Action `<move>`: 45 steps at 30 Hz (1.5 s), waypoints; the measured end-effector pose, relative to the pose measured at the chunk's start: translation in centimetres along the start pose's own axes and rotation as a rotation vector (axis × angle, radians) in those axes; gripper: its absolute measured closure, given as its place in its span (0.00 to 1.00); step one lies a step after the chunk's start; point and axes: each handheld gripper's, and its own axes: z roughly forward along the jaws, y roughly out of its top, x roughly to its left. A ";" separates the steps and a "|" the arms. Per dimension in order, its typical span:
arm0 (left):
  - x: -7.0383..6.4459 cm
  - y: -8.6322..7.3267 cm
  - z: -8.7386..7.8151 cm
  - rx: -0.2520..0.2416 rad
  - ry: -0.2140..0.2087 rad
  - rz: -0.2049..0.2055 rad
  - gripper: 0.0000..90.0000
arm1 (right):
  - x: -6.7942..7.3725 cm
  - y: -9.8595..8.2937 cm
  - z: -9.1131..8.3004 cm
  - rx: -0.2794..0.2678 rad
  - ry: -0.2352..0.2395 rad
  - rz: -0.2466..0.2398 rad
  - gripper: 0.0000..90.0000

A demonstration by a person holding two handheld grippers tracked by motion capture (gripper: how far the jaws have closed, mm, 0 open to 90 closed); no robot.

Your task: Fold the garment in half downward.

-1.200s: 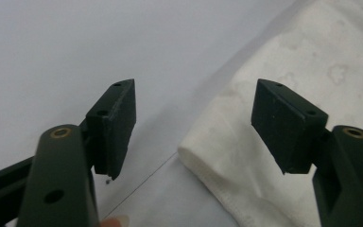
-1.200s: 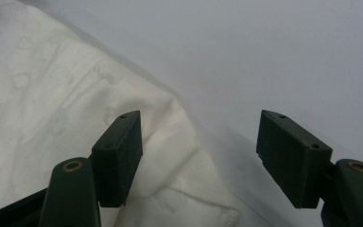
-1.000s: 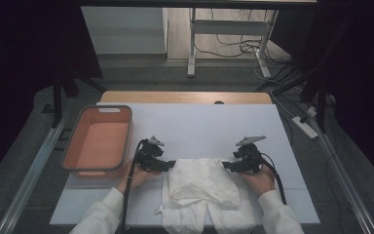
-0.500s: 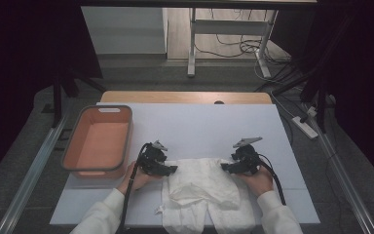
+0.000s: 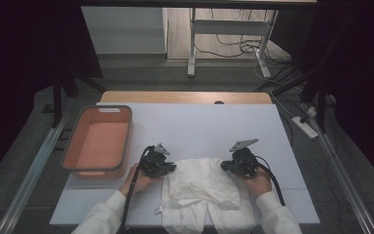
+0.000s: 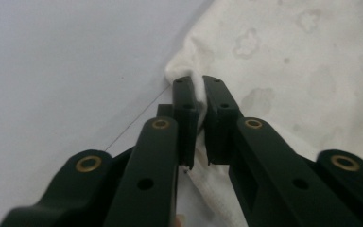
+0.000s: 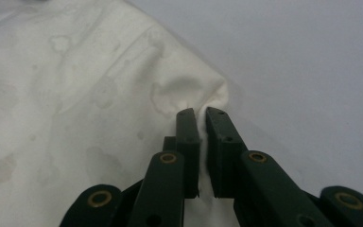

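Wide open white table (image 5: 209,126) beyond the white garment (image 5: 202,187), nothing standing there, free passage right across to the far edge. To the left of the garment, the orange bin (image 5: 99,142) blocks that side, walls up, near the left gripper (image 5: 168,167). Right of the garment, past the right gripper (image 5: 225,166), bare surface runs to the table's edge.
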 end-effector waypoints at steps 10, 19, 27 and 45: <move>0.1 0.1 -1.0 -0.085 0.015 -0.035 0.95 | -0.2 0.1 -0.9 -0.061 -0.024 0.022 0.95; 0.4 0.2 -1.4 -0.109 0.018 -0.050 0.96 | -0.2 0.2 -1.2 -0.095 -0.040 0.025 0.96; 0.5 0.4 -1.8 -0.145 0.028 -0.064 0.96 | -0.5 0.4 -1.4 -0.121 -0.046 0.041 0.96; 1.1 0.7 -2.2 -0.173 0.046 -0.089 0.96 | -0.8 1.7 -0.9 -0.148 -0.064 0.047 0.96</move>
